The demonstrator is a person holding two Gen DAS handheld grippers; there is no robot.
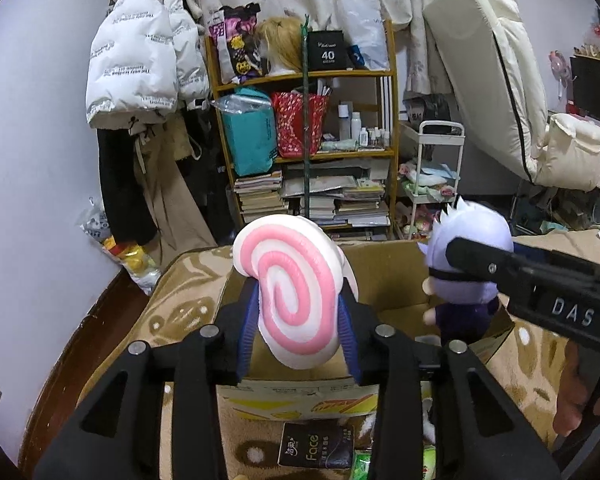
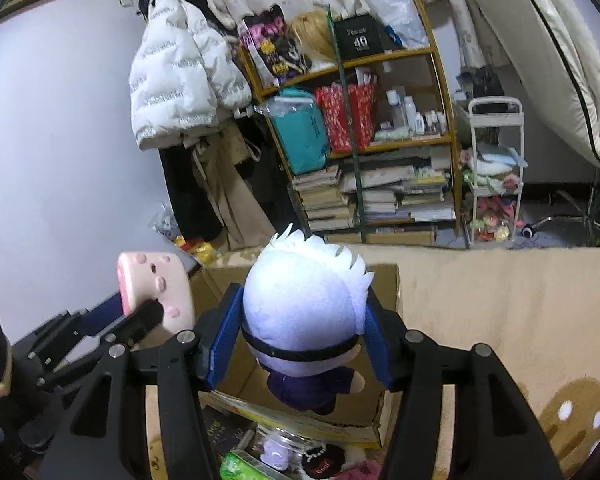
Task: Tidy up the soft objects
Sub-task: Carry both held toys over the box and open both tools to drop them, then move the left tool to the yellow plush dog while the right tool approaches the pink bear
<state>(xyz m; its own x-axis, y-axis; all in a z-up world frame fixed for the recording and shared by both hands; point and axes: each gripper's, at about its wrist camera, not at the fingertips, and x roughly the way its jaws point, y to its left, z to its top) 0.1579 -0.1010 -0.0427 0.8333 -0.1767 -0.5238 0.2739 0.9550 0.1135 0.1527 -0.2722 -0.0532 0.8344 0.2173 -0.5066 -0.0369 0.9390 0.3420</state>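
Note:
A pink-and-white spiral plush hangs between the blue pads of my left gripper, which is shut on its sides. It sits just above an open cardboard box. To its right, a doll with spiky white hair, a black blindfold and dark clothes is held by the head in my right gripper, also over the box. The left wrist view shows the doll with a right-gripper finger across it. The right wrist view shows the plush's pale pink back at the left.
The box stands on a beige patterned blanket. Before it lie a black "Face" packet and green packets. Behind are a crowded wooden bookshelf, a white cart, hanging coats and a leaning mattress.

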